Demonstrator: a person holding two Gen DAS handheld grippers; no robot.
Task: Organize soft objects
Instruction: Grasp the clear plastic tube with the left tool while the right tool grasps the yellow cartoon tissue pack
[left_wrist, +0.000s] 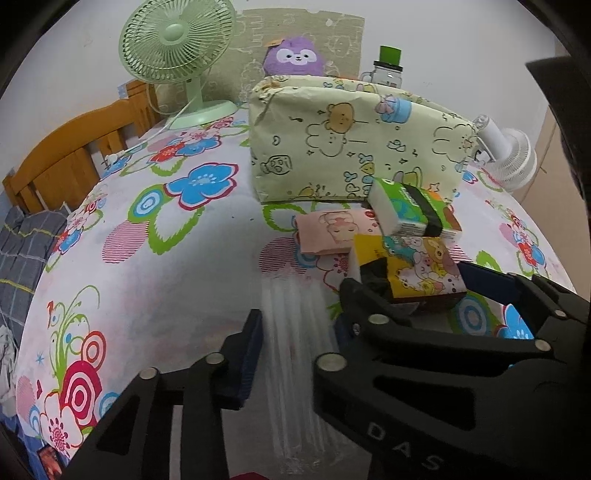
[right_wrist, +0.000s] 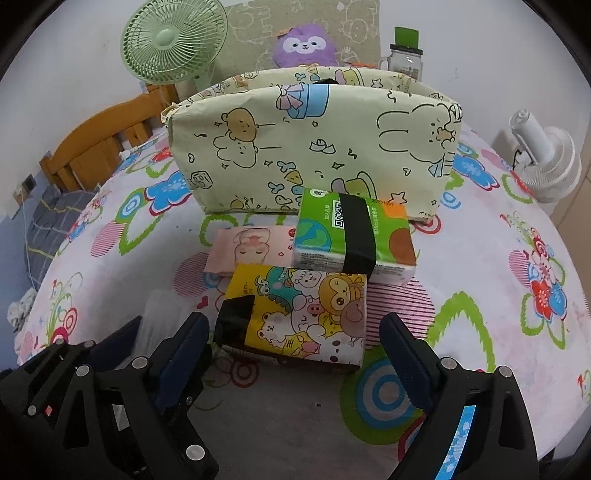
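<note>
Right gripper (right_wrist: 295, 343): jaws spread wide, flanking the near end of the yellow tissue pack (right_wrist: 299, 314), gripping nothing.
Left gripper (left_wrist: 299, 339): open, empty, left of the packs.
Green tissue pack (right_wrist: 352, 238): just beyond the yellow one.
Pink pack (right_wrist: 251, 249): left of green.
Fabric bag (right_wrist: 314, 147): upright, farther back.

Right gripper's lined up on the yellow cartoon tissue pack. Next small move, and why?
Probably ease the right gripper forward and close on the yellow tissue pack. Its jaws are open and not yet touching the pack, which lies nearest of the three and flat on the tablecloth. The fabric bag stands open behind. The left gripper is open and empty.
</note>
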